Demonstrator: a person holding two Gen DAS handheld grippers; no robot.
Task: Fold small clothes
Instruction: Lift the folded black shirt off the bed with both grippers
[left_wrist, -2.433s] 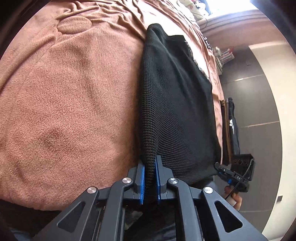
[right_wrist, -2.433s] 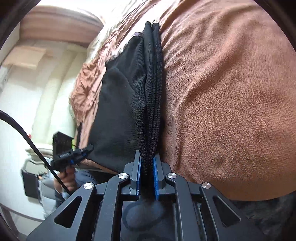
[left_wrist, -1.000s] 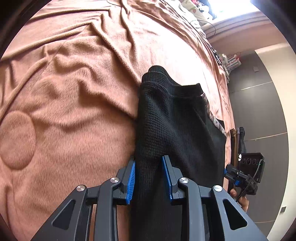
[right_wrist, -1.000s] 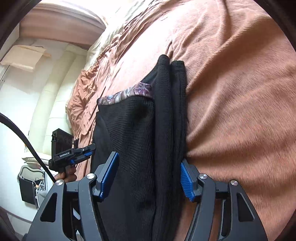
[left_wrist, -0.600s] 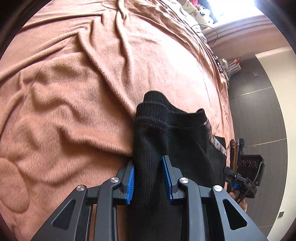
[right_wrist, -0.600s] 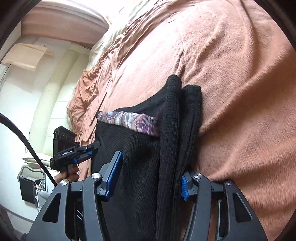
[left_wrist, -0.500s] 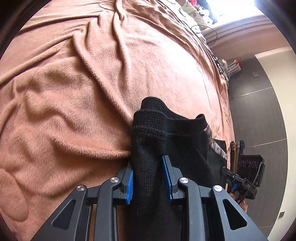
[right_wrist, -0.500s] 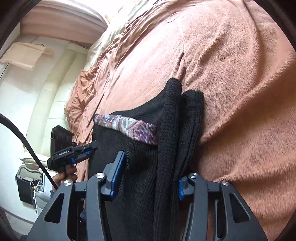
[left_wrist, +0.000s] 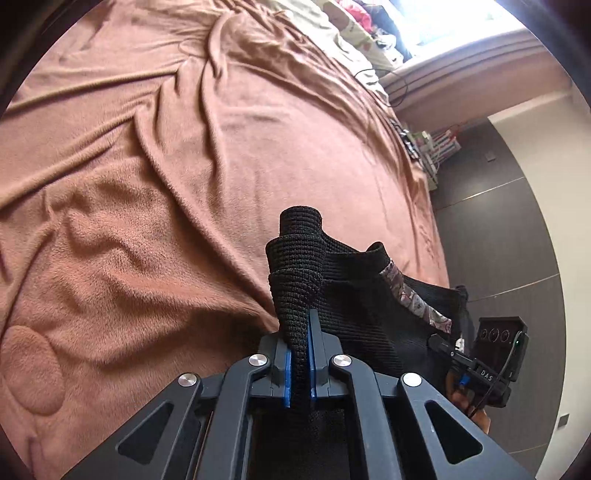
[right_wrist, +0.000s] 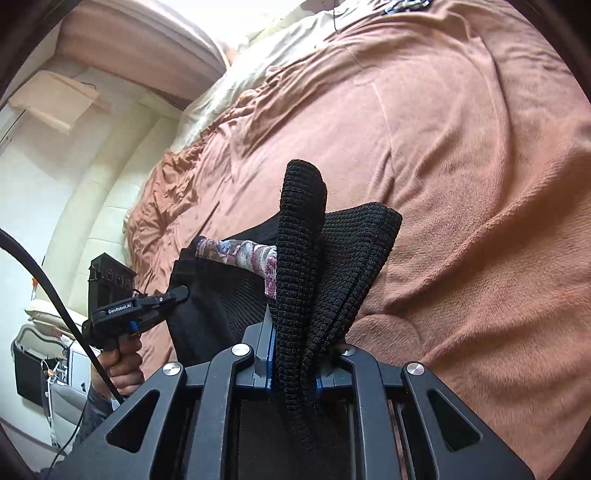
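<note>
On the bed covered with a rumpled terracotta-brown fleece blanket (left_wrist: 155, 177), a small black waffle-knit garment (left_wrist: 354, 306) with a strip of floral patterned trim (right_wrist: 240, 254) is lying already doubled into several layers, its near edge raised off the blanket. The left tool (left_wrist: 300, 363) is pinching one bunched near corner of the knit between its blue pads (left_wrist: 287, 373), the jaws drawn narrow around the cloth, and the right tool (right_wrist: 293, 363) is clamping the other near corner, a thick wad of layers filling its gap and spilling over one finger. Judging by the stacked edges and the trim peeking from inside, at least one fold is done and the garment is looking compact but not tidy. What seems left is carrying both gripped corners forward over the far part, laying them flat, then letting go; whether more clothes are waiting cannot be told.
</note>
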